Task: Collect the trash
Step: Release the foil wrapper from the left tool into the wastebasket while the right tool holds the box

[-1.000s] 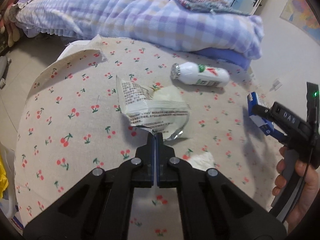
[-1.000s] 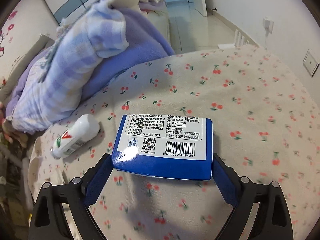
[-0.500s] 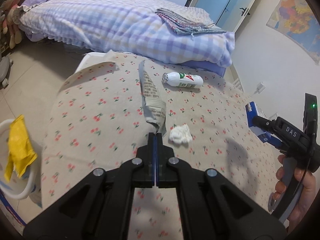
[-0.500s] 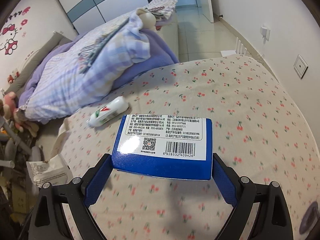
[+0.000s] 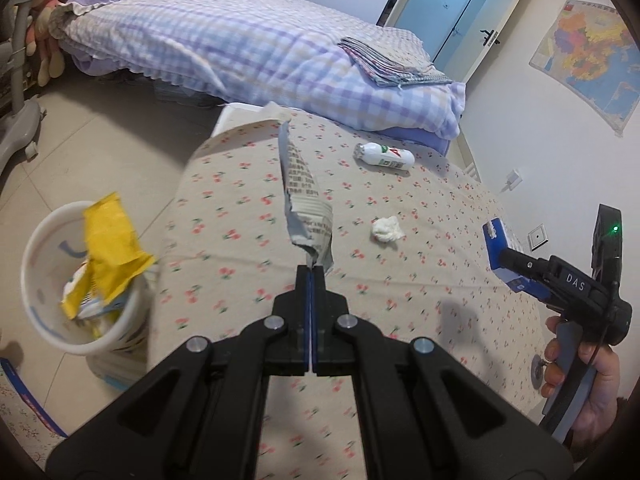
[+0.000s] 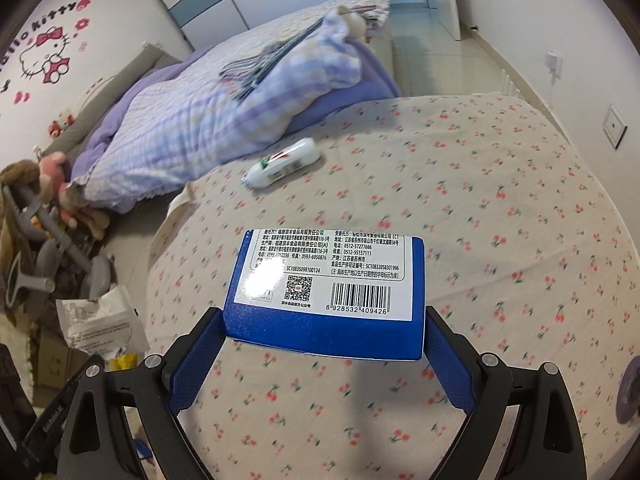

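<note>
1. While its jaws are pressed together, the left gripper (image 5: 311, 268) pinches a torn printed wrapper (image 5: 306, 196), which stands up from the fingertips toward 12 o'clock, off the cherry-print tablecloth (image 5: 240, 240)
2. At 9 o'clock in the left wrist view, a white bin (image 5: 38, 280) holds a yellow packet (image 5: 110, 240)
3. Clamped on a blue carton (image 6: 332, 292) from both sides, the right gripper (image 6: 324, 344) holds it above the cloth, barcode label up
4. A white bottle (image 5: 384, 155) lies on its side on the cloth at 1 o'clock; a crumpled tissue (image 5: 386, 229) sits nearer, apart from it
</note>
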Demonstrator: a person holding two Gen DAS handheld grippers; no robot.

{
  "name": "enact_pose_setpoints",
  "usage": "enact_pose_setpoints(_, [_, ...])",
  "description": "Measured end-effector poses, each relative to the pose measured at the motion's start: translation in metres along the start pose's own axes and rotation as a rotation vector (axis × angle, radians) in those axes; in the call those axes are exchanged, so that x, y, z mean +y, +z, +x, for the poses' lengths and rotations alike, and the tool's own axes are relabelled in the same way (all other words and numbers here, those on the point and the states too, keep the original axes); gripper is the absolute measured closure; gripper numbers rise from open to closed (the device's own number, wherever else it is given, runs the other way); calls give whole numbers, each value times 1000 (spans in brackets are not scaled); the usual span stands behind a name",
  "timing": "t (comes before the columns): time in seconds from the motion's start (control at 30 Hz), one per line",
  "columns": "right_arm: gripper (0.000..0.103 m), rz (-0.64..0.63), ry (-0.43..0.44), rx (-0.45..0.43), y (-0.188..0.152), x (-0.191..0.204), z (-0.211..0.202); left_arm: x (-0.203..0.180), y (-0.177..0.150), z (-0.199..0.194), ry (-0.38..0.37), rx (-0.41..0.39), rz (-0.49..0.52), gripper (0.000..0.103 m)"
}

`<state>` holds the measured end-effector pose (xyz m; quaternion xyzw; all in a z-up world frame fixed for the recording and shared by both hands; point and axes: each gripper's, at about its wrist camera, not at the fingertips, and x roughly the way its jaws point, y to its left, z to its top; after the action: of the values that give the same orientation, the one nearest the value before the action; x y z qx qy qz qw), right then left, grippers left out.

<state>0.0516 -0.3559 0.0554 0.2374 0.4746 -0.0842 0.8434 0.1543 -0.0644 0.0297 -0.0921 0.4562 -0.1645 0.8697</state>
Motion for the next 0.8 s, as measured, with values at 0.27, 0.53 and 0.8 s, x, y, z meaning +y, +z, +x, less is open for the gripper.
enact_pose_setpoints(0.27, [7,-67,106,59,-22,43,6,46,-7,-35,14,-21,-65,103])
enact_pose_setpoints(0.53, [7,-186,158,111,-40,102,22,91,-19,-55,106,-34,-72,103])
enact_pose_setpoints(0.8, [7,-273,193,151,-54,153,40,148,-24,-61,224,-14,-139,103])
